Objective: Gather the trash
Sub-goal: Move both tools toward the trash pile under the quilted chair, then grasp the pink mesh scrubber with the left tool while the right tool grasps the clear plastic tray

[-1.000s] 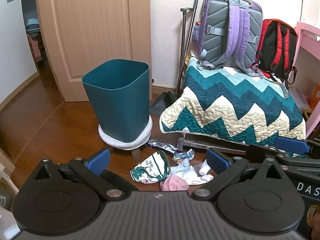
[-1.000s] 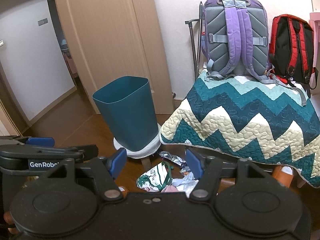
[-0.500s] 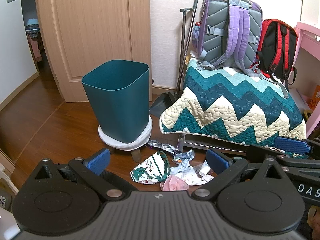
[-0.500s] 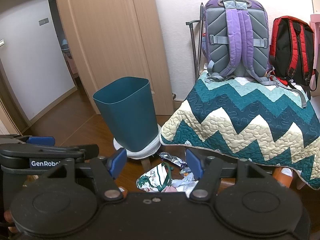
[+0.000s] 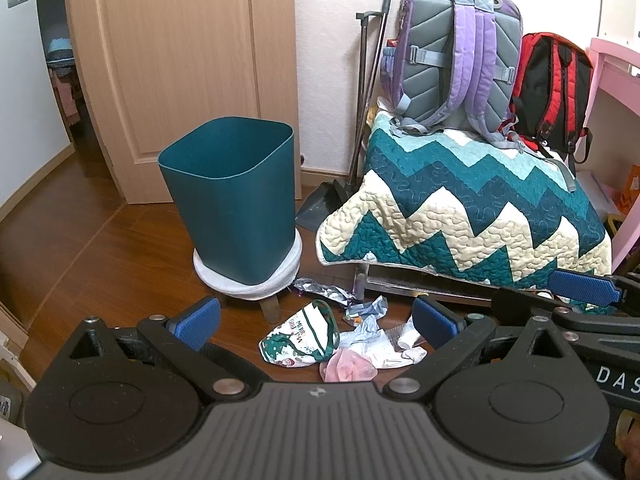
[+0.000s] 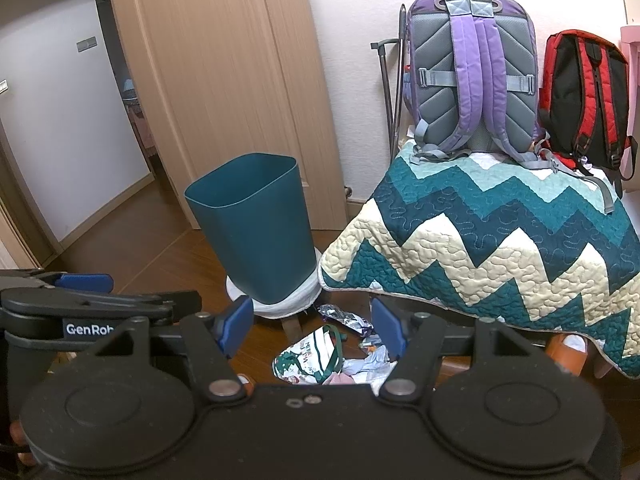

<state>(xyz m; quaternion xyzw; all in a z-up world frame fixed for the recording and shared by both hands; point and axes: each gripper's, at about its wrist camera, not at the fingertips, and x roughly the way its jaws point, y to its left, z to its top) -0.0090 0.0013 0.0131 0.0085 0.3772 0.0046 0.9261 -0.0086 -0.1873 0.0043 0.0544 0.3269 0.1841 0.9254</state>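
A pile of trash lies on the wooden floor: a green-and-white printed wrapper [image 5: 302, 338] [image 6: 310, 356], a pink crumpled piece [image 5: 348, 366], white and bluish papers [image 5: 380, 344] and a silver foil wrapper [image 5: 320, 289] [image 6: 346, 317]. A teal bin [image 5: 232, 204] [image 6: 256, 228] stands on a low white-topped stool [image 5: 248, 284] just behind the pile. My left gripper [image 5: 316, 322] hovers open above the trash, holding nothing. My right gripper [image 6: 312, 326] is open too, above the same pile. Its blue-tipped finger [image 5: 580, 285] shows at the right in the left wrist view.
A chevron quilt [image 5: 460, 216] drapes a low frame to the right, with a purple backpack [image 5: 456, 52] and a red one [image 5: 552, 88] on it. A dustpan and broom [image 5: 324, 204] lean at the wall. A wooden door [image 5: 192, 60] stands behind the bin.
The right wrist view has shifted slightly, the scene sitting a touch lower and closer. The left gripper has barely moved. Both grippers stay open.
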